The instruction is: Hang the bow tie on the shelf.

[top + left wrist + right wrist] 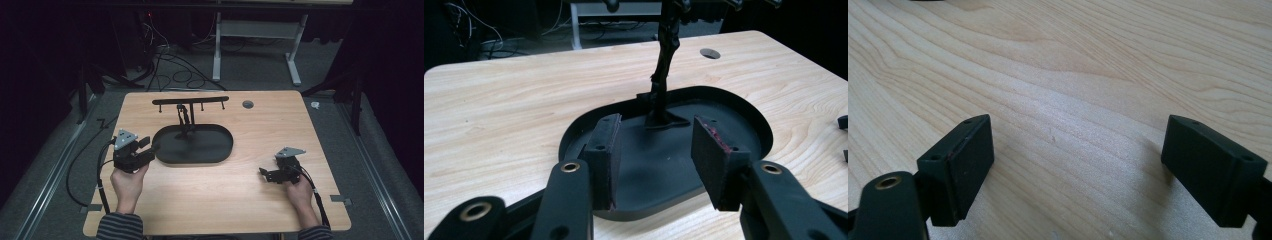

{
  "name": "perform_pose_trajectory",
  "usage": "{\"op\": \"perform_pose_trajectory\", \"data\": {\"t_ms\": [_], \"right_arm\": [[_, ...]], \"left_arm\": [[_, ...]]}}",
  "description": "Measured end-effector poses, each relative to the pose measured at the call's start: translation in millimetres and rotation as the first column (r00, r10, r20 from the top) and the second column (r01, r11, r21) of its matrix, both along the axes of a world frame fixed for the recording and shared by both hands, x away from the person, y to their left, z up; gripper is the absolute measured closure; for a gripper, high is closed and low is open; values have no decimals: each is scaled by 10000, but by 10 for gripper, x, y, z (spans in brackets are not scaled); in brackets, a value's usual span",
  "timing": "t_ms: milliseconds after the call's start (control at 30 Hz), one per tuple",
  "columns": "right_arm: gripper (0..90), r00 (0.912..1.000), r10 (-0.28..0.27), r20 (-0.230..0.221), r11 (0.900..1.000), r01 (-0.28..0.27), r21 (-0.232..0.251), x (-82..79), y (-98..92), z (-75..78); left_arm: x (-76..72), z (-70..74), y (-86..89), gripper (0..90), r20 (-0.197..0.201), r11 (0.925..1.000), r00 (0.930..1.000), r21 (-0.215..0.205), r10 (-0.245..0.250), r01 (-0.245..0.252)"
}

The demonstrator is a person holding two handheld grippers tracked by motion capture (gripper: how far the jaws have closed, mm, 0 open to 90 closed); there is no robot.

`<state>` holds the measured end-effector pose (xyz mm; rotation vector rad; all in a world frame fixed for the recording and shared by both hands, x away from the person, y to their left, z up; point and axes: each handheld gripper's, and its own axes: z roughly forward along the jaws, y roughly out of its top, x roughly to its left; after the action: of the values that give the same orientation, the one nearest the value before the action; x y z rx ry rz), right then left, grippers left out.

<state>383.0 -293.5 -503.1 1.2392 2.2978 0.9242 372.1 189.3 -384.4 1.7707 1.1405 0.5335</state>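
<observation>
A matte black oval tray (210, 152) with an upright stand (184, 120) lies on the pale wood-grain surface (250, 190); the left tool (656, 160) and the right tool (1078, 170) both gape empty.

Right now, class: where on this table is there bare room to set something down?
Free: the wood between the left claw and right claw, in front of the black tray; also right of the tray. Crowded: the tray's middle, where the stand rises.
</observation>
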Motion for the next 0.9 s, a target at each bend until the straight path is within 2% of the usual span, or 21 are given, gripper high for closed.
{"op": "perform_pose_trajectory", "data": {"t_ms": [900], "right_arm": [[143, 10000, -5, 6, 10000, 5, 1, 0, 0, 0]], "left_arm": [[-188, -271, 25, 548, -407, 9997, 9992, -245, -66, 56]]}}
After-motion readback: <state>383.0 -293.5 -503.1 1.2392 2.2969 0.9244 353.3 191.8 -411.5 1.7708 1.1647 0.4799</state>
